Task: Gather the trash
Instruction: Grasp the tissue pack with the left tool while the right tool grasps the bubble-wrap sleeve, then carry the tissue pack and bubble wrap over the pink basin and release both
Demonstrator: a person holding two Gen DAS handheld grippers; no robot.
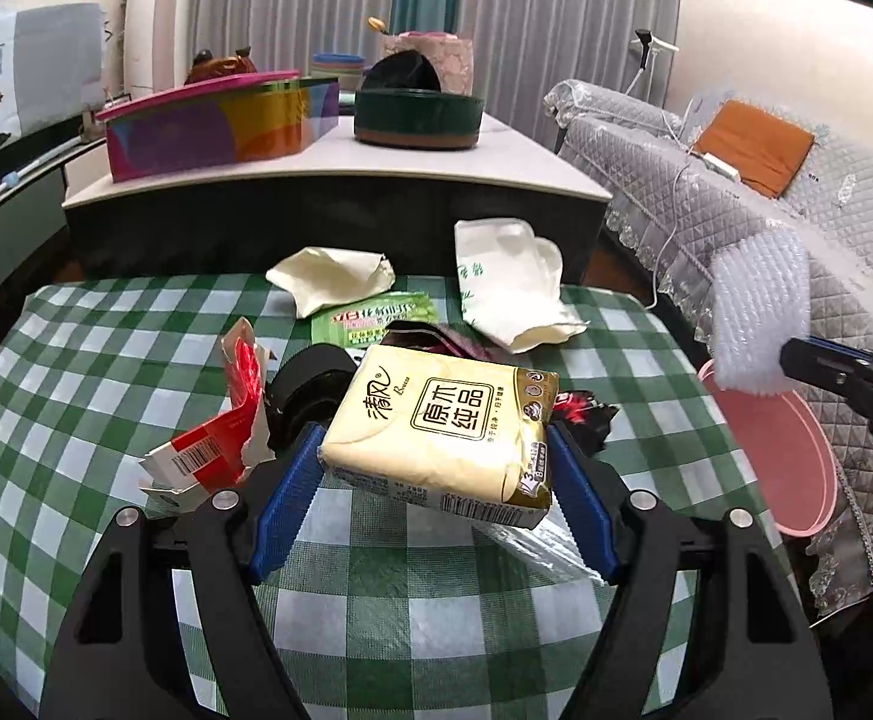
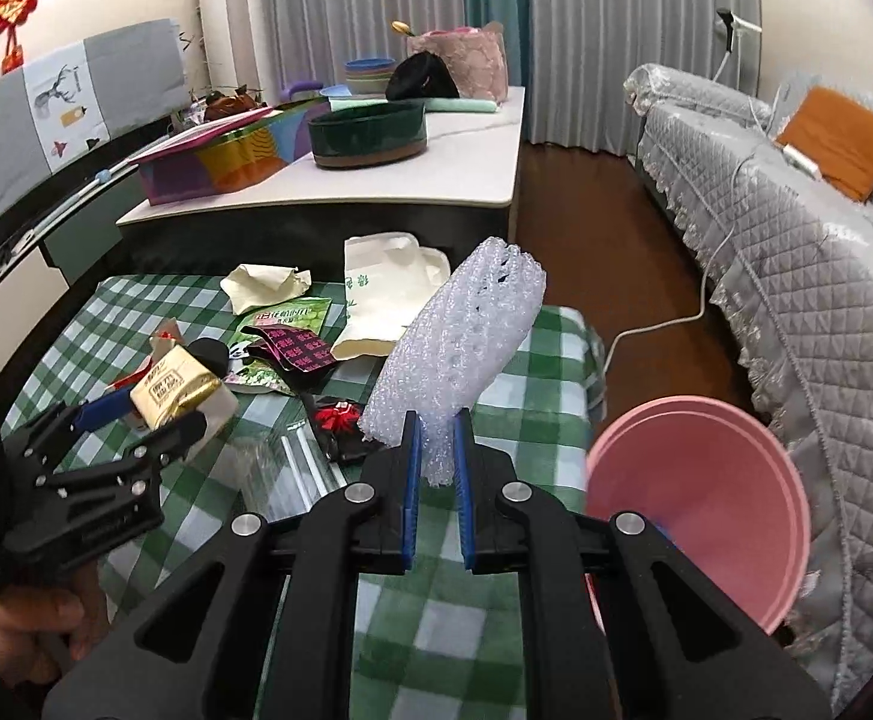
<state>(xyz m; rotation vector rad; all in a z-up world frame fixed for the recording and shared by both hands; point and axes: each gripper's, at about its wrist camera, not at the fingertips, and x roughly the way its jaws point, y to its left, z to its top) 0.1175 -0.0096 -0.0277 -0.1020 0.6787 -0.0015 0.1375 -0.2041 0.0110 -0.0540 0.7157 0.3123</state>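
Note:
My left gripper [image 1: 436, 450] is shut on a yellow tissue pack [image 1: 448, 426], held lifted above the green checked tablecloth [image 1: 106, 360]. In the right wrist view the same pack [image 2: 175, 390] sits in the left gripper [image 2: 154, 414] at the left. My right gripper [image 2: 436, 438] is shut on a roll of white bubble wrap [image 2: 466, 330] that stands up from its fingers. That roll [image 1: 760, 312] shows at the right of the left wrist view, above a pink bin [image 1: 778, 456]. The pink bin [image 2: 700, 504] stands beside the table's right edge.
Scattered on the cloth lie a torn red carton [image 1: 220, 438], a green wrapper [image 1: 370, 318], crumpled paper [image 1: 334, 276], a white paper bag [image 1: 508, 282], a dark pink packet [image 2: 292, 348] and a clear plastic piece [image 2: 292, 468]. A grey covered sofa [image 2: 796, 228] runs along the right.

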